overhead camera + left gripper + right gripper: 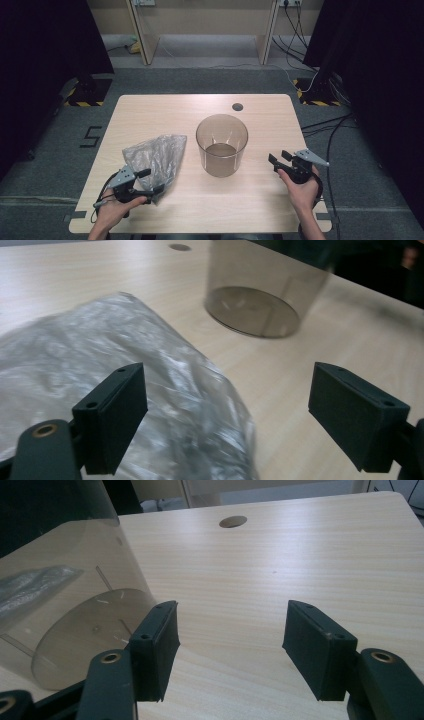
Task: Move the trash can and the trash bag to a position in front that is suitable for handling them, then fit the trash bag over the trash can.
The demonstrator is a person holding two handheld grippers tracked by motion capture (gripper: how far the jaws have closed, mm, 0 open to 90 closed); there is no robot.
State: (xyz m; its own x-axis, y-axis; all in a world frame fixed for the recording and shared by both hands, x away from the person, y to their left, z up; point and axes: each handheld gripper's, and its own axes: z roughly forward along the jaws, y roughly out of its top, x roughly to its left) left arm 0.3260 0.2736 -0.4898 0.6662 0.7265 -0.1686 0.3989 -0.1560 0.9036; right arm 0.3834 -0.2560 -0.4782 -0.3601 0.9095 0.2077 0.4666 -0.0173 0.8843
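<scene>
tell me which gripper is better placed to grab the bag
Left. The left gripper is open right at the near corner of the bag, which lies partly between its jaws. The right gripper is open over bare table, beyond the bin.

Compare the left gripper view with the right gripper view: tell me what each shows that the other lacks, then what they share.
Left gripper view alone: the open left gripper with the crumpled plastic bag close up, running under one jaw. Right gripper view alone: the open right gripper over bare wood, holding nothing. Shared: the wooden table, its round cable hole, the clear smoky bin standing upright, and the bag, which is a sliver behind the bin in the right gripper view.
</scene>
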